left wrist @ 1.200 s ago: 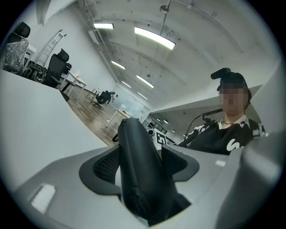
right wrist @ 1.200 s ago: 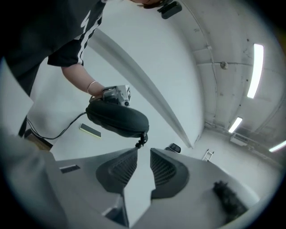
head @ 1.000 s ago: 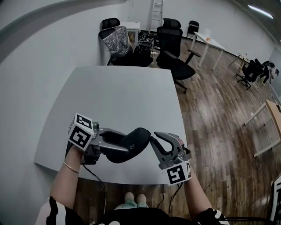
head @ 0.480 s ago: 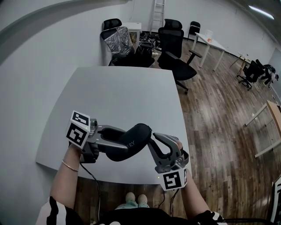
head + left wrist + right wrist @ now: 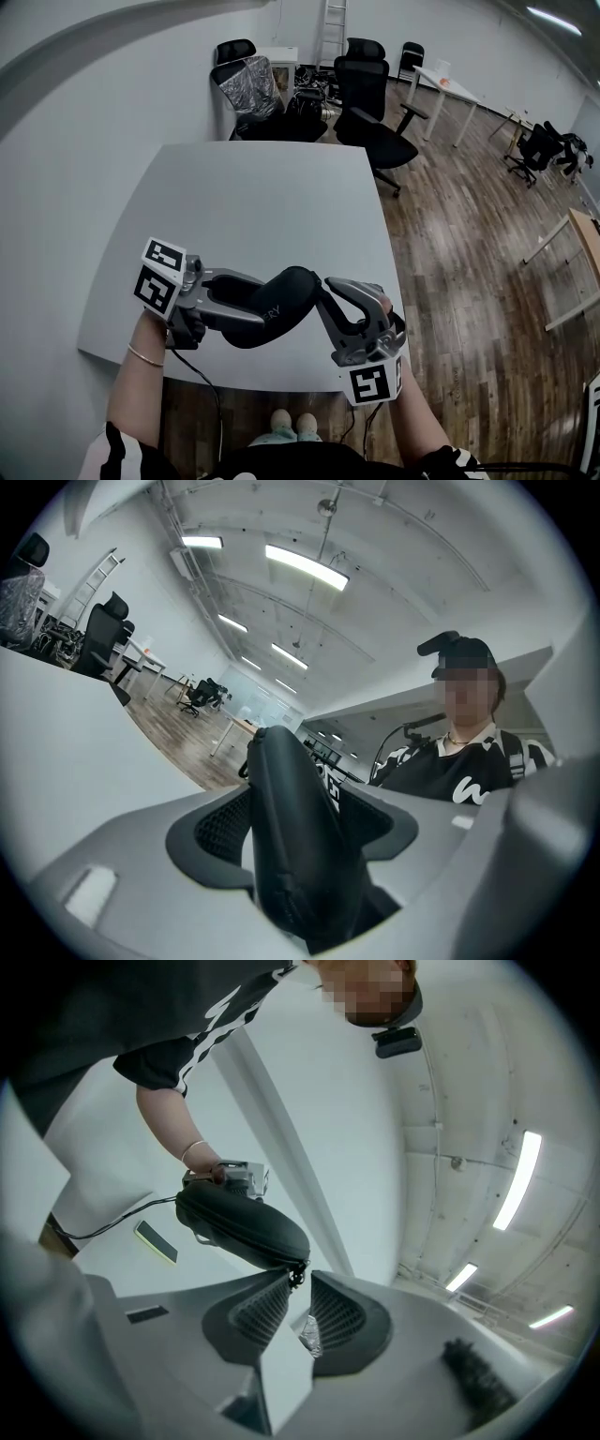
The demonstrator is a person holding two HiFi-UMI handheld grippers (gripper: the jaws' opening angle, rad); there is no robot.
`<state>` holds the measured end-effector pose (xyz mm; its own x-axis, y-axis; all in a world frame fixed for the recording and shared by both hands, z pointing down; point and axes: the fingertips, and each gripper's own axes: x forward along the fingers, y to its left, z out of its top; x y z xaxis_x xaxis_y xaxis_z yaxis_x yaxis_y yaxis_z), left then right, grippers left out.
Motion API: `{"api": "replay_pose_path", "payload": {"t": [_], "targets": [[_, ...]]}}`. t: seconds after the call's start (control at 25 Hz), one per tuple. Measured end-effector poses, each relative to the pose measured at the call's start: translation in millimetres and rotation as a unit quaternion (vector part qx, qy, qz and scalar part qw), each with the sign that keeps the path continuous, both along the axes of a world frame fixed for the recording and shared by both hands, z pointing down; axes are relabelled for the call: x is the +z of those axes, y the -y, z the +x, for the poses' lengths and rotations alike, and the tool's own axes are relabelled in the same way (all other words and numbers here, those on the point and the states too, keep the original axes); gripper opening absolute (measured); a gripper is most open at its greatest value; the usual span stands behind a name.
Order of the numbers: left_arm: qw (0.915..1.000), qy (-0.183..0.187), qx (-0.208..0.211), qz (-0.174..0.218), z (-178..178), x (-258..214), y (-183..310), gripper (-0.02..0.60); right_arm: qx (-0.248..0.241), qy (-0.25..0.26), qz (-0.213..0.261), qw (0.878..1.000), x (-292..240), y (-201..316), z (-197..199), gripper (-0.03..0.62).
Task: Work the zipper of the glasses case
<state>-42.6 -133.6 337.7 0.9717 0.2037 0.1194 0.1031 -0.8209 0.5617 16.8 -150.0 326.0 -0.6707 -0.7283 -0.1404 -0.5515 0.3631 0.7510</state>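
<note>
Right, the left hand-held gripper (image 5: 261, 302) is clamped across one end of the glasses case (image 5: 291, 286). In the left gripper view the pads press on its sides, and the jaws stand fairly wide only because the case fills them. The right hand-held gripper (image 5: 325, 292) is pinched narrow on the zipper pull (image 5: 296, 1277), with the tab right at the pad tips at the case's other end. Little has changed over the last second. The right marker cube (image 5: 371, 382) has dropped toward the bottom of the head view and rolled to face the camera more squarely, and the left marker cube (image 5: 159, 277) has drifted slightly left. The case has tipped a touch, right end higher. The grips look the same on both sides, and the seam visible in the right gripper view reads closed. My read is that this is wrist re-angling to line up the pull, with no slider travel yet, so the zipper run itself is not started. On pose, the left gripper points roughly level toward frame right, and the right gripper points back toward frame left, angled slightly up into the case end. The left hand (image 5: 183, 328) and right hand (image 5: 389, 323) come in from the bottom edge, forearms spread. The case sits lower centre of the head view, over the near edge of the white bench (image 5: 262, 197), and it looks lifted off the bench.
</note>
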Motion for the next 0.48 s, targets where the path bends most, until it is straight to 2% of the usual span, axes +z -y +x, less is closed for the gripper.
{"api": "replay_pose_path", "payload": {"t": [0.24,0.36,0.48], "targets": [[0.9993,0.025,0.003,0.028,-5.3,-4.8,1.6,0.298,0.005,-0.033,-0.001,0.999,-0.6,2.7,-8.9,0.049],[0.9977,0.04,-0.01,0.054,-2.8,-5.1,0.3,0.298,0.027,-0.05,0.014,0.998,1.5,2.2,-4.1,0.038],[0.995,0.047,-0.026,0.084,0.9,-6.7,2.1,0.296,0.053,-0.037,0.014,0.998,-1.6,7.0,3.3,0.026]]}}
